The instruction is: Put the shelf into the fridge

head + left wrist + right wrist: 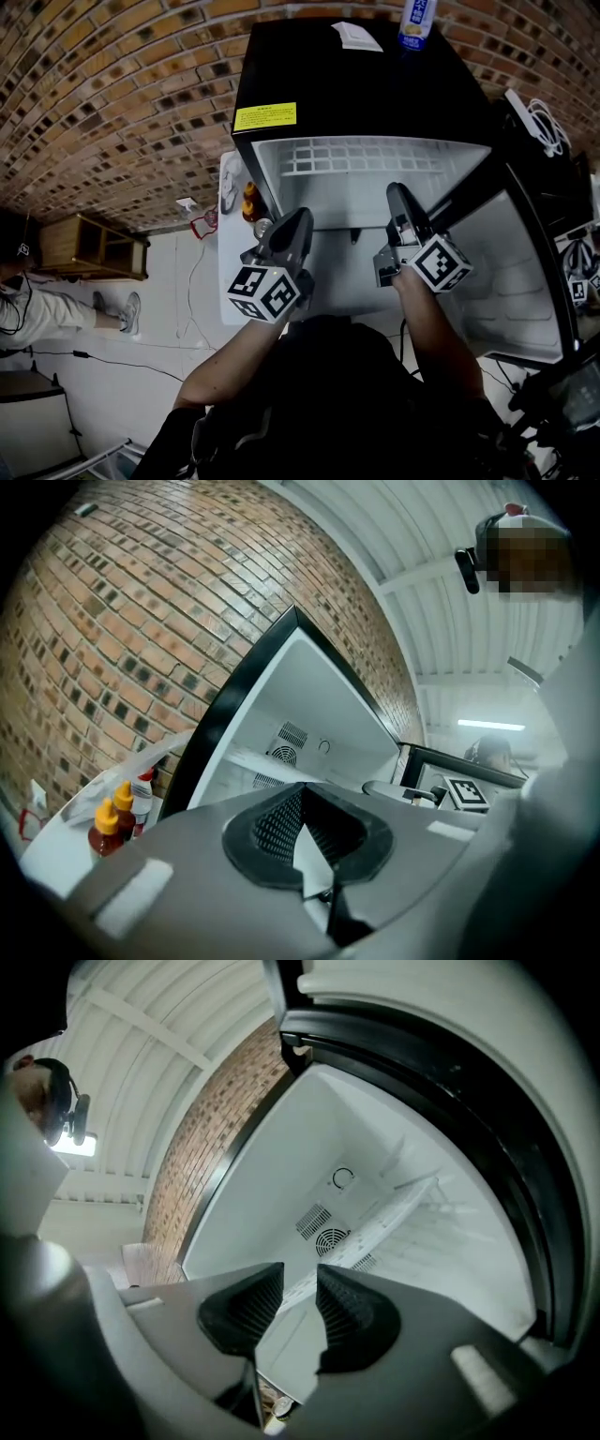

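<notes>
The black fridge (356, 84) stands open, its door (525, 272) swung to the right. A white grid shelf (370, 155) lies across the inside, near the back; it also shows as a pale ledge (267, 764) in the left gripper view and as a pale ledge (394, 1213) in the right gripper view. My left gripper (302, 217) hovers at the opening's left side; its tips (300, 803) meet, with nothing seen held. At the opening's middle my right gripper (396, 192) has its jaws (300, 1283) apart, nothing between them. Both are short of the shelf.
Sauce bottles (249, 202) stand on a white ledge just left of the fridge, by the brick wall. A drink bottle (415, 23) and a white card (356, 36) rest on the fridge top. A wooden rack (89, 246) and a person's leg (56, 314) are at the left.
</notes>
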A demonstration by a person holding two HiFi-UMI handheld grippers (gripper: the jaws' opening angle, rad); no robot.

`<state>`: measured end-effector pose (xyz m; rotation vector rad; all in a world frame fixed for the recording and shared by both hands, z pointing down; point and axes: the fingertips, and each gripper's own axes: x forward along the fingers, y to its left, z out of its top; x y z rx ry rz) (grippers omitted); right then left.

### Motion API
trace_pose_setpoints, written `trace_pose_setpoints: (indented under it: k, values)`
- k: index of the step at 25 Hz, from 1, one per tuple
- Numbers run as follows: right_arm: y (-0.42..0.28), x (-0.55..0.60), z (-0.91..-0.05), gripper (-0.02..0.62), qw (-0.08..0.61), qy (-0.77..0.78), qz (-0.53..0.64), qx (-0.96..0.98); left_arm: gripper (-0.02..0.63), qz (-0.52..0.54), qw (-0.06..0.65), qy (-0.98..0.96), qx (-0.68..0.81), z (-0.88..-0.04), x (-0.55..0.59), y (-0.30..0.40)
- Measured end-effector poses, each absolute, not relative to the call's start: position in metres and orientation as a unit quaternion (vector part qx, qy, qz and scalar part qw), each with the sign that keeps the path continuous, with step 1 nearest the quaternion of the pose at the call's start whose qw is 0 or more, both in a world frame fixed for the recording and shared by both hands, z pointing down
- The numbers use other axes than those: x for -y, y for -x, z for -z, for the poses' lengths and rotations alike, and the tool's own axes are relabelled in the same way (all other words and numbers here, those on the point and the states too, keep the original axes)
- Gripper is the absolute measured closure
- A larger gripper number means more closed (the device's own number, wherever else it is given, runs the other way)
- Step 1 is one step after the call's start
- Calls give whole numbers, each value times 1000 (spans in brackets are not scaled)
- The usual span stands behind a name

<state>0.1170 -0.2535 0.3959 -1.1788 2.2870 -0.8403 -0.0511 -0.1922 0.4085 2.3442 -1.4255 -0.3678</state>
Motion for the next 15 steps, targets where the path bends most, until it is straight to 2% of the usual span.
trace_pose_setpoints:
  k: [2, 4, 8, 15]
  values:
    - [-111, 245, -394, 488, 205, 418, 294, -835, 606, 129, 179, -836, 503, -403, 186, 53]
    - [-106, 235, -392, 540, 192, 408, 282, -847, 606, 120, 165, -843, 498, -398, 180, 53]
    - [-98, 218, -388, 588, 153, 401, 238, -871, 606, 97, 151, -845, 504, -398, 172, 59]
    - [-87, 200, -381, 589, 94, 393, 160, -901, 606, 88, 133, -854, 495, -389, 159, 62]
